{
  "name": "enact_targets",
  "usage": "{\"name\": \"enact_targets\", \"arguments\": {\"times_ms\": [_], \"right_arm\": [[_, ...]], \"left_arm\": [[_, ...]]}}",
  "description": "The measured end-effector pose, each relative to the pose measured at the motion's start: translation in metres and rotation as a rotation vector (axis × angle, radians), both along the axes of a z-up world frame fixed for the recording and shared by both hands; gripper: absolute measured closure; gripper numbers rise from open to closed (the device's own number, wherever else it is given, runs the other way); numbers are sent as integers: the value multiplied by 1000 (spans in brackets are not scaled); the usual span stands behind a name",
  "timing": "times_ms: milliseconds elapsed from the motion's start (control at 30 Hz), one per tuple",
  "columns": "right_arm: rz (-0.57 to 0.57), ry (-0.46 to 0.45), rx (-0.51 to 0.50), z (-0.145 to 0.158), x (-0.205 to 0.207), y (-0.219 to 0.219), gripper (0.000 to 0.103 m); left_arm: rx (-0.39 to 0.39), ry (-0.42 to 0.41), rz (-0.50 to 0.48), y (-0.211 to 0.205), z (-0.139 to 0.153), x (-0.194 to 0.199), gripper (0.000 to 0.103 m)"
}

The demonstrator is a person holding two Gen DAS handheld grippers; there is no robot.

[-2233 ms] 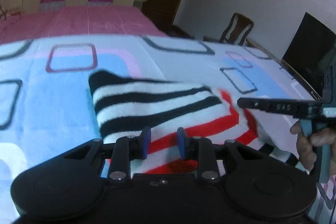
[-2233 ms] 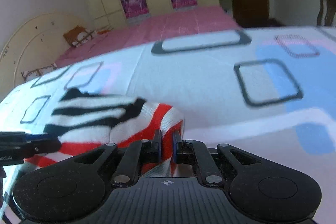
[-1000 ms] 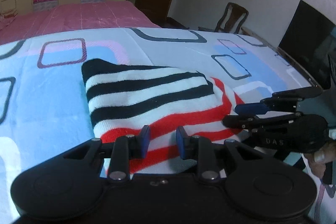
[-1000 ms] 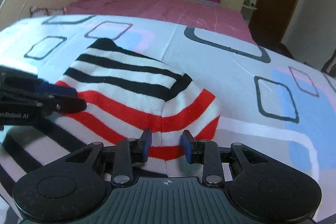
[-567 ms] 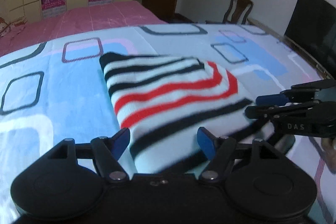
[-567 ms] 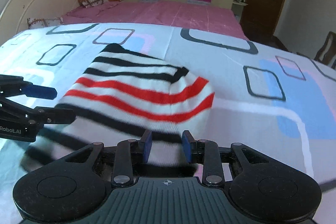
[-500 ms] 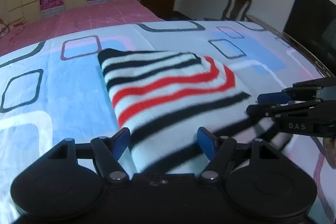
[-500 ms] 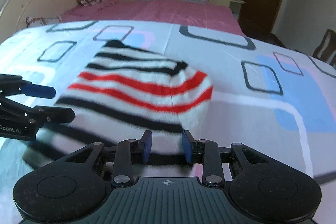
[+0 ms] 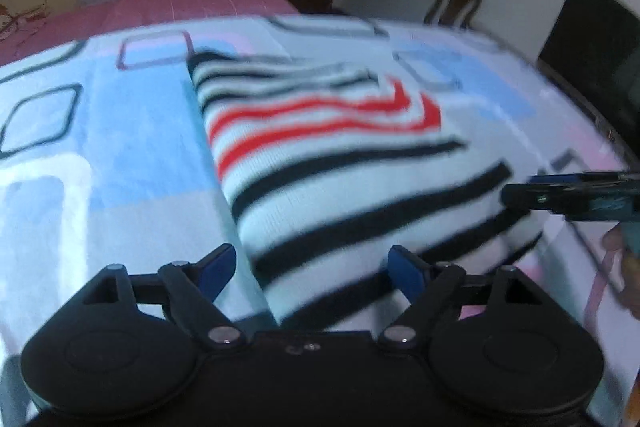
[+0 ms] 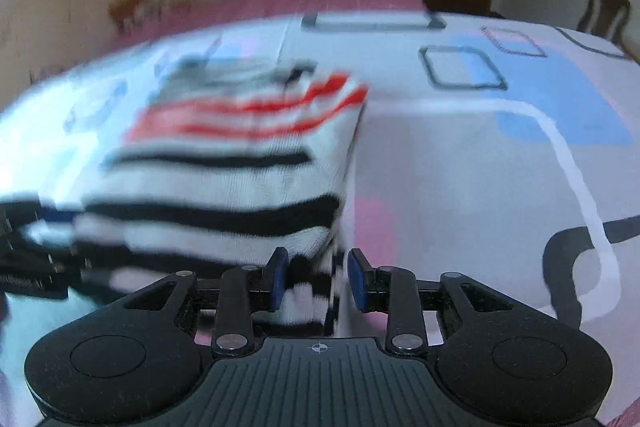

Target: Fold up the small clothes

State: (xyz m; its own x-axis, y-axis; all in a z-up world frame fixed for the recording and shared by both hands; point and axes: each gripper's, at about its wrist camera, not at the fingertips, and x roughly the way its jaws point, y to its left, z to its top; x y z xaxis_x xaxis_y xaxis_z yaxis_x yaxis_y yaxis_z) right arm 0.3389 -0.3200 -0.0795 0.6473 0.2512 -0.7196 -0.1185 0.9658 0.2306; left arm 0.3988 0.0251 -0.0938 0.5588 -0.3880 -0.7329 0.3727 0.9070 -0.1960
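A folded striped garment [image 9: 340, 163] (white with black and red bands) lies on the patterned bedspread [image 9: 120, 155], filling the middle of the left wrist frame and the centre-left of the right wrist frame. The left hand-held gripper [image 9: 312, 267] sits at the bottom of its frame with its blue pads spread wide and opening further; the garment's near corner lies between them, unpressed. The right hand-held gripper [image 10: 316, 281] is also opening, its pads apart on either side of the garment's near edge without pinching it. A chair [image 9: 452, 3] stands at the upper right.
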Motion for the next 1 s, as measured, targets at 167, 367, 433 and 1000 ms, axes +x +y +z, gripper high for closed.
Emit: {"name": "enact_targets", "arguments": {"times_ms": [167,367,433,1000], "right_arm": [[-31,21,202,5,34,-35,16],[-55,187,499,-33,89,-68,38],[-56,239,573,-48,102,-77,39],[130,313,651,-66,141,-64,50]], "left_arm": [[-137,62,74,20,0,32,20],[-328,217,144,35,-23,67,20],[-370,251,164,37,-31,73,20],[-317,286,176,17,-35,102,34]]}}
